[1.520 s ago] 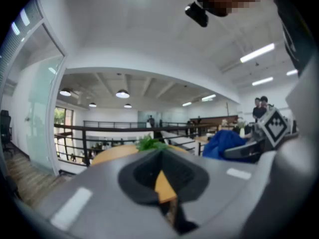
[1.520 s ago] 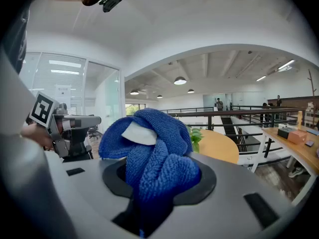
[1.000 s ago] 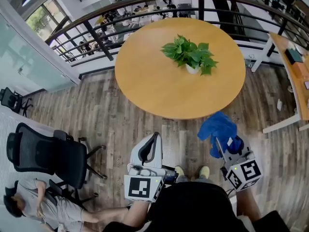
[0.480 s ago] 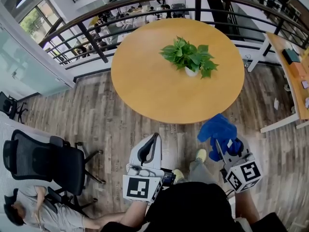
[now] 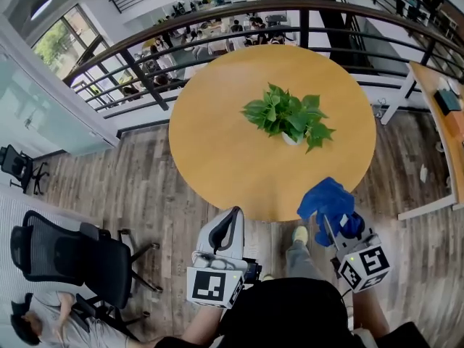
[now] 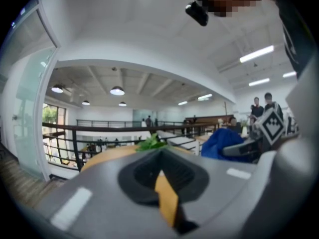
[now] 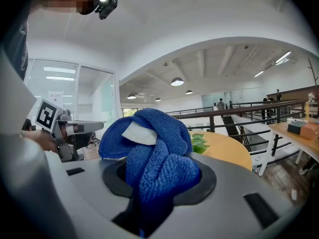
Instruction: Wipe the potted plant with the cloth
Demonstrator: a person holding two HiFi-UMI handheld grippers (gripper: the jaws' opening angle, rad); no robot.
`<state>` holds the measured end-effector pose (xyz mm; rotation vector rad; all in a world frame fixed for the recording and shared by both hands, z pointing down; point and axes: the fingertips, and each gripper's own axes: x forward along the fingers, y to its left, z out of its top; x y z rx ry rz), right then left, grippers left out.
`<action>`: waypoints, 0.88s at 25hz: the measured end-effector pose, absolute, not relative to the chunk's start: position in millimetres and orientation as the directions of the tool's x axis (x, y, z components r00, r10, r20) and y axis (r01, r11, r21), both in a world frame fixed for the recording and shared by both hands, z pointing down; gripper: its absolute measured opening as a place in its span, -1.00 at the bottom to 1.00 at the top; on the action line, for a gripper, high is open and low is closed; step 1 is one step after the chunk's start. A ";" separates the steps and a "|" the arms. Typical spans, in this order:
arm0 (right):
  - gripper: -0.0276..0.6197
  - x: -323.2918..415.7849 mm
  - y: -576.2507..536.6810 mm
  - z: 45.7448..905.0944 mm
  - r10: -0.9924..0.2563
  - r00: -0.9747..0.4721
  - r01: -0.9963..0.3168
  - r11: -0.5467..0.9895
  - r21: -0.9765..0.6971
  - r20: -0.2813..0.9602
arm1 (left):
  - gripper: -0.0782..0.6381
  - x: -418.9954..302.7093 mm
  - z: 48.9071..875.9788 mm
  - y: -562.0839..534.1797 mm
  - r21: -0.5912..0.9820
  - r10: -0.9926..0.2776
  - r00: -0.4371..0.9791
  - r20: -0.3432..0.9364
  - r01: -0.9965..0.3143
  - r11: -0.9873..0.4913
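A leafy green potted plant (image 5: pixel 286 118) in a small white pot stands right of centre on the round wooden table (image 5: pixel 217 143). My right gripper (image 5: pixel 339 227) is shut on a bunched blue cloth (image 5: pixel 328 203), which hangs at the table's near edge. In the right gripper view the cloth (image 7: pixel 152 151) fills the jaws, with the plant (image 7: pixel 200 142) behind it. My left gripper (image 5: pixel 230 222) is shut with nothing in it, just short of the table edge. The left gripper view shows the plant (image 6: pixel 151 143) ahead and the cloth (image 6: pixel 222 144) to the right.
A black railing (image 5: pixel 217 20) curves behind the table. A black office chair (image 5: pixel 65 249) stands at the lower left, with a person (image 5: pixel 43 325) on the floor beside it. A second desk (image 5: pixel 446 111) with white legs is at the right.
Both grippers have moved forward to the table's near edge. The cloth, earlier over the floor, now overlaps the table rim. The person's feet have stepped forward.
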<state>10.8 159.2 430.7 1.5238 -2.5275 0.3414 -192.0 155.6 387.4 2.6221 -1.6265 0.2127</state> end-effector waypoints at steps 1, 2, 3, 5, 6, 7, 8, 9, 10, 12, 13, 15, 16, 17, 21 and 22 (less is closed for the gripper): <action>-0.42 13.2 146.7 429.1 -0.846 -0.466 -0.884 0.456 -0.104 0.257 | -0.79 -188.5 385.5 143.9 -0.036 -0.888 0.436 0.142 -0.895 -0.445; -0.42 15.7 134.9 426.5 -0.846 -0.470 -0.882 0.460 -0.100 0.252 | -0.79 -184.9 382.8 132.6 -0.039 -0.889 0.435 0.141 -0.895 -0.444; -0.42 18.6 123.7 423.3 -0.846 -0.472 -0.881 0.463 -0.097 0.248 | -0.79 -181.0 379.3 121.8 -0.042 -0.891 0.433 0.137 -0.896 -0.442; -0.42 26.0 103.1 415.9 -0.846 -0.475 -0.879 0.468 -0.090 0.240 | -0.79 -172.4 371.4 100.8 -0.048 -0.893 0.431 0.126 -0.897 -0.440; -0.42 30.3 93.7 412.5 -0.847 -0.476 -0.879 0.469 -0.087 0.236 | -0.79 -167.6 368.3 91.0 -0.051 -0.894 0.432 0.124 -0.897 -0.440; -0.42 35.1 84.7 409.8 -0.848 -0.476 -0.878 0.470 -0.084 0.233 | -0.79 -162.8 366.2 81.6 -0.053 -0.893 0.432 0.124 -0.896 -0.441; -0.42 40.0 76.0 408.0 -0.848 -0.475 -0.879 0.471 -0.079 0.232 | -0.79 -158.2 365.1 72.7 -0.055 -0.893 0.433 0.124 -0.896 -0.442; -0.42 44.8 67.5 406.8 -0.849 -0.474 -0.879 0.470 -0.075 0.232 | -0.79 -154.0 364.6 64.4 -0.056 -0.893 0.433 0.125 -0.895 -0.442; -0.42 49.6 59.5 406.0 -0.850 -0.473 -0.880 0.470 -0.071 0.231 | -0.79 -150.0 364.4 56.7 -0.058 -0.893 0.432 0.126 -0.895 -0.442; -0.42 59.1 44.7 404.8 -0.852 -0.473 -0.880 0.470 -0.068 0.225 | -0.79 -142.3 364.8 41.8 -0.062 -0.894 0.430 0.129 -0.896 -0.440; -0.42 63.5 37.7 404.1 -0.852 -0.474 -0.880 0.471 -0.068 0.223 | -0.79 -138.5 365.0 34.6 -0.063 -0.894 0.428 0.131 -0.896 -0.439; -0.42 70.9 24.3 402.3 -0.850 -0.478 -0.877 0.476 -0.066 0.220 | -0.79 -131.7 365.7 20.9 -0.067 -0.896 0.423 0.137 -0.898 -0.434; -0.42 74.4 17.7 401.9 -0.849 -0.480 -0.876 0.478 -0.063 0.220 | -0.79 -128.8 366.2 14.3 -0.069 -0.897 0.419 0.140 -0.900 -0.431; -0.42 78.1 11.4 402.3 -0.849 -0.481 -0.875 0.480 -0.059 0.220 | -0.79 -126.2 366.9 8.0 -0.071 -0.899 0.414 0.142 -0.902 -0.427; -0.42 94.9 -9.8 405.0 -0.844 -0.488 -0.871 0.487 -0.062 0.221 | -0.79 -115.1 371.3 -13.8 -0.082 -0.905 0.397 0.154 -0.907 -0.412; -0.42 99.0 -14.5 405.9 -0.841 -0.493 -0.869 0.491 -0.065 0.222 | -0.79 -112.5 372.0 -18.6 -0.085 -0.907 0.391 0.158 -0.909 -0.407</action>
